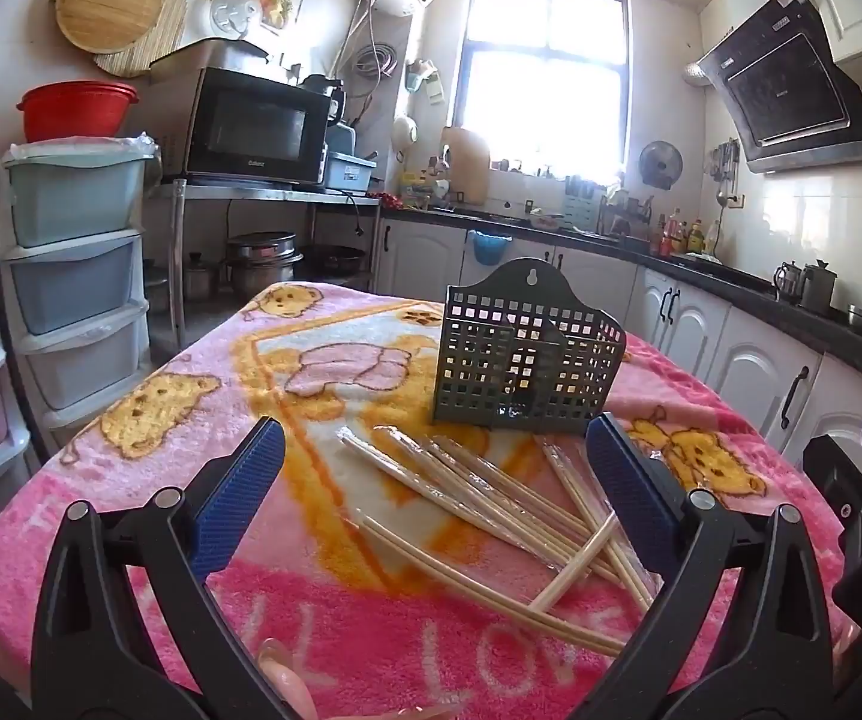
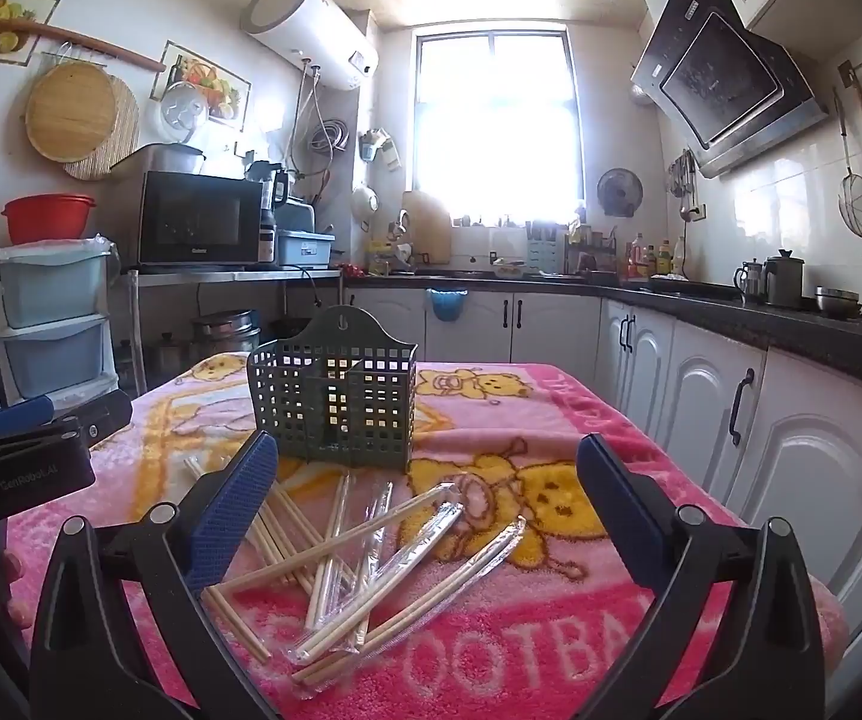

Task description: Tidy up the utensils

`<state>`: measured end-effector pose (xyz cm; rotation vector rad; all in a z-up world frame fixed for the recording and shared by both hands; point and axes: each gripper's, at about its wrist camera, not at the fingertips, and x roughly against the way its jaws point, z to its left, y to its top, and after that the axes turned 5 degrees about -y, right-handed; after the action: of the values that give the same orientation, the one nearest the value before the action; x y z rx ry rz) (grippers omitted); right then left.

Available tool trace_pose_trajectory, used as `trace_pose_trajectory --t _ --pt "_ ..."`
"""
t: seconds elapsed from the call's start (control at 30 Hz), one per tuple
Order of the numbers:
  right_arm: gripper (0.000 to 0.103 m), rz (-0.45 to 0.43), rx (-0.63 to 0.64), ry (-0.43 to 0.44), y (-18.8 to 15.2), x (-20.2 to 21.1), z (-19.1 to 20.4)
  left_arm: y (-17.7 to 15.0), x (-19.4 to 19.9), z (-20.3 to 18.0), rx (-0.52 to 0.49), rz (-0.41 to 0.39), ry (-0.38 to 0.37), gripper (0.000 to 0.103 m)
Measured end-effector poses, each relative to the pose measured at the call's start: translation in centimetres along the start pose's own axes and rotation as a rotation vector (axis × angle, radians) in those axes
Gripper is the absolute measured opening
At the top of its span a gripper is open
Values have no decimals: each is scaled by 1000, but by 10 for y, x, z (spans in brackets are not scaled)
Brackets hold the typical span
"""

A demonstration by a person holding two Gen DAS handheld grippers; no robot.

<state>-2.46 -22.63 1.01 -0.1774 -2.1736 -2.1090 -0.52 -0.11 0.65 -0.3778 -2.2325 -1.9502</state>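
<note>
We see both grippers spread wide with nothing between the pads. The left gripper (image 1: 433, 480) hangs over the near end of the chopsticks (image 1: 490, 504), which lie scattered on the pink blanket (image 1: 161, 450) covering the worktop, some in clear wrappers, some bare. The right gripper (image 2: 428, 504) faces the same pile from the other side, with wrapped pairs crossing below it. The holder (image 1: 523, 360), a dark perforated basket, stands upright just beyond the chopsticks; we see no utensils in it.
</note>
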Motion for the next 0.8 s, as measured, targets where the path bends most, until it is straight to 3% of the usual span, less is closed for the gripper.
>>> trace_pose_trajectory --t 0.8 --pt "97 -8 -2 7 2 1 1 -1 -2 0 5 -4 -1 93"
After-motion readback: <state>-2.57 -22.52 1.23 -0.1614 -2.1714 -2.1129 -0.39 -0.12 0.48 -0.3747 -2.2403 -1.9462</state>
